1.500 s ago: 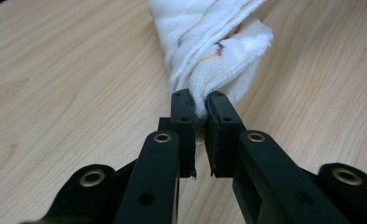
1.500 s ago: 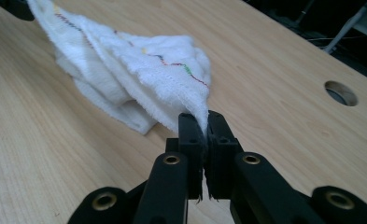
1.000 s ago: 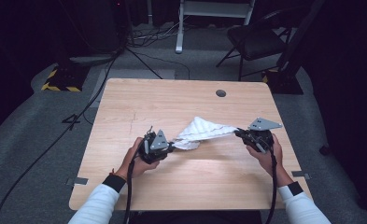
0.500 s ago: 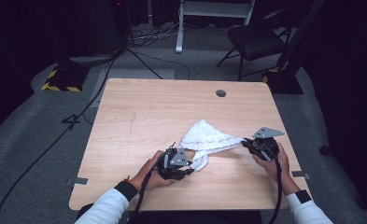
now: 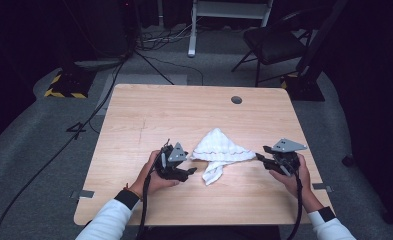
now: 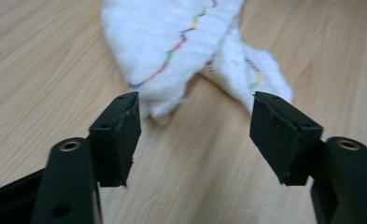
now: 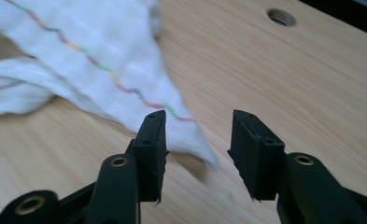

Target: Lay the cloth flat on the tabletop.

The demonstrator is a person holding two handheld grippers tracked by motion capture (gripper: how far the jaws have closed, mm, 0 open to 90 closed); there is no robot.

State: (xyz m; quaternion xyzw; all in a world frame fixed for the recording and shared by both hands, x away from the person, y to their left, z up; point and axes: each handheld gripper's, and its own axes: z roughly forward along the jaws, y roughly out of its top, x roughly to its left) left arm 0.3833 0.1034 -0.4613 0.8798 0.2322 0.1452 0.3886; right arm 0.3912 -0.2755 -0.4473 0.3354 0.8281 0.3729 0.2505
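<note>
We observe a dark room: grey carpet floor (image 5: pixel 44 150), a black chair (image 5: pixel 274 45), floor cables (image 5: pixel 149 60), and a hazard-striped base (image 5: pixel 64 92).

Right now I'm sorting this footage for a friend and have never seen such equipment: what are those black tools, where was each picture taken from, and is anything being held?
A person sits at a wooden table holding a hand-operated two-jaw gripper in each hand: the left gripper and the right gripper. The high view looks down from above. The two close-ups come from cameras riding on each gripper, looking along its black jaws. A crumpled white cloth with a coloured stitched line lies on the table between them. Both grippers' jaws stand open at the cloth's edges, so nothing is held.
</note>
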